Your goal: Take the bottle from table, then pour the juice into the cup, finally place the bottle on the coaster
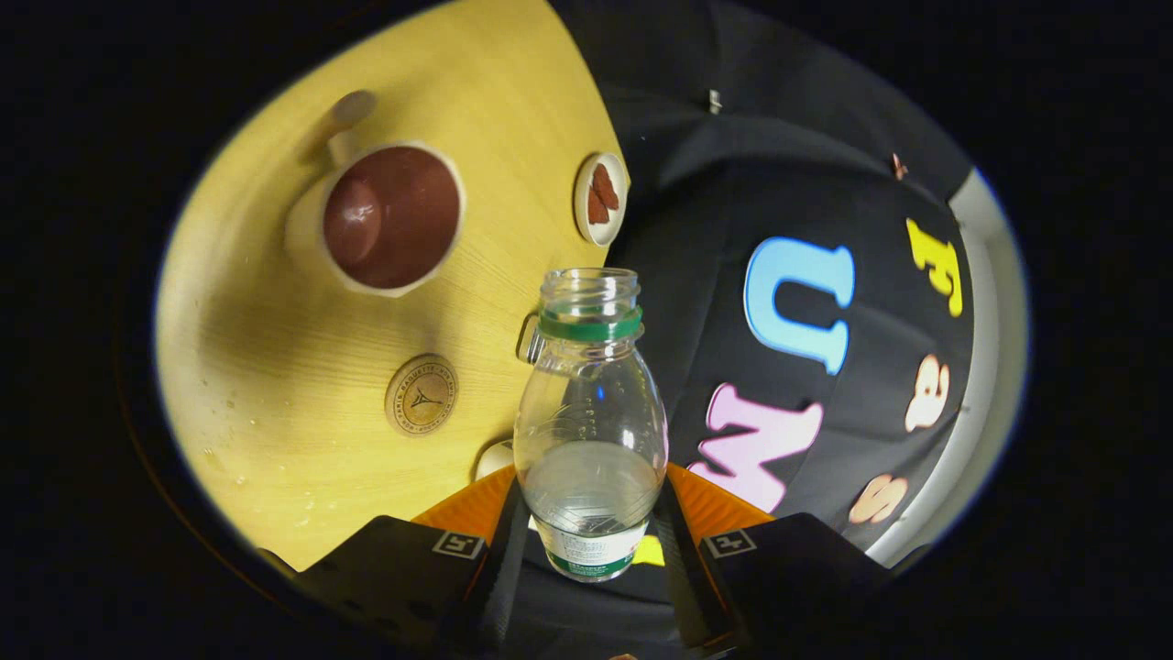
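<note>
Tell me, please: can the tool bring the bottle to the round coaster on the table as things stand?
Probably yes. The tool is shut on the bottle, and the coaster lies bare on the table, apart from the cup, nothing between.

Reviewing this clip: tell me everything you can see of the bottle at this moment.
The bottle is clear plastic with a green ring at its neck and a green-edged label near its base. Its cap is off and the mouth is open. A little clear liquid sits in its lower part. It is held between the fingers of the gripper, both pressing its lower body, and is lifted above the wooden table, with the cup and the round coaster beyond it.
</note>
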